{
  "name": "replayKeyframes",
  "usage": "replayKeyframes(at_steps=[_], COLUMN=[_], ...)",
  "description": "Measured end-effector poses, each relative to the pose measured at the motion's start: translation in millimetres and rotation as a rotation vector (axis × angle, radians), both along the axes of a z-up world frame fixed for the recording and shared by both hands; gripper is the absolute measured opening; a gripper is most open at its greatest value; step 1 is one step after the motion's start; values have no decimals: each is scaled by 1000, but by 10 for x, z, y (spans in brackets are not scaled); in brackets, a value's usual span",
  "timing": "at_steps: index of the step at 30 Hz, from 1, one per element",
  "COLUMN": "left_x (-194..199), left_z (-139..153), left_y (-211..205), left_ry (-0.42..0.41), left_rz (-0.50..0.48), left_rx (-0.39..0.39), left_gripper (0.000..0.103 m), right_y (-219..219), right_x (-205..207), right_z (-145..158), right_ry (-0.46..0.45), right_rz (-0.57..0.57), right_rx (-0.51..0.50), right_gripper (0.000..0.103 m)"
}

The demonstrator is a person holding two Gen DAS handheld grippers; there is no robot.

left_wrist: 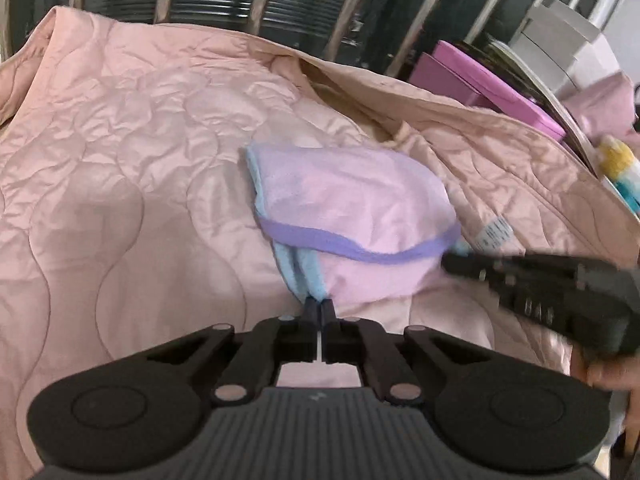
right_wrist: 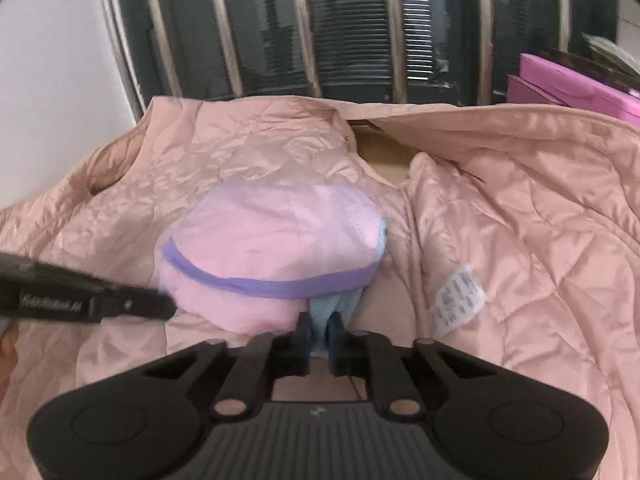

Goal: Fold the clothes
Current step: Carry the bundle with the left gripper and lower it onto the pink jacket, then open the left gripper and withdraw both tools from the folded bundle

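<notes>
Small pink garment (left_wrist: pixel 352 208), purple band, blue lining, lies mid pink quilt (left_wrist: pixel 120 160). Left gripper (left_wrist: pixel 319 307) pinched shut on blue hem corner; right gripper (right_wrist: pixel 320 326) clamped on blue edge, near side. Advice: lift both corners level, keep hem taut, fold away evenly.

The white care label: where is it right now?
In the right wrist view, the white care label lies on the pink quilt, right of the pink garment.
</notes>
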State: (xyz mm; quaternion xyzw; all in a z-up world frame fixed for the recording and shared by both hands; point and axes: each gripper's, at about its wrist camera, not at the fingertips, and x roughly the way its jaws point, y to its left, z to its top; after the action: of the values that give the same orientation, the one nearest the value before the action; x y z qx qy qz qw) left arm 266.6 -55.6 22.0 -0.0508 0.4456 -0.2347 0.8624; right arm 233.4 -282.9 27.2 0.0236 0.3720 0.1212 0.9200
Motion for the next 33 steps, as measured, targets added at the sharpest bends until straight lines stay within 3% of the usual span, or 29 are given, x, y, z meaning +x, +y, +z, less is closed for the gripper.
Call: replayKeyframes(at_steps=[3,5,7,11,13,16,18,22,25,27,29,33], left_x=[-41,-25,56,391,522,516,425,250,153,83,-75,-723], left_z=[14,120,248,320,216,53,71,251,151,62,55,368], left_y=[19,109,186,184,67,-56,-34,91,-162,-277,-212,-19], left_ry=[4,-16,-36,0,24,13,-32,-65,-56,-60,-54,-197], left_rz=[-34,-13,22,136,214,219,198,181,101,84,121,129], left_rx=[11,-26,-76,-155,-86,29,75,-21,61,120,124,209], left_gripper=[6,23,35,44,44,29,29,40,39,39,39,45], right_y=[-50,-62,-76,-148,-147,-79,-22,-66,-85,-14,49,13], right_x=[-31,-40,-76,78,259,441,402,240,158,187,195,-304], right_z=[27,79,186,360,317,142,54,149,287,185,21,271], right_ry=[-6,-3,-37,-98,-78,-32,-15,-44,-87,-46,20,-34], right_rz=[-13,-18,-26,-99,-127,-129,-102,-111,-81,-45,-37,-78], right_rx=[-29,-17,-3,41,52,42,-18,-52,-7,-23,-72,-51], right_gripper=[7,13,16,19,18,14,14,15,15,14,14,15])
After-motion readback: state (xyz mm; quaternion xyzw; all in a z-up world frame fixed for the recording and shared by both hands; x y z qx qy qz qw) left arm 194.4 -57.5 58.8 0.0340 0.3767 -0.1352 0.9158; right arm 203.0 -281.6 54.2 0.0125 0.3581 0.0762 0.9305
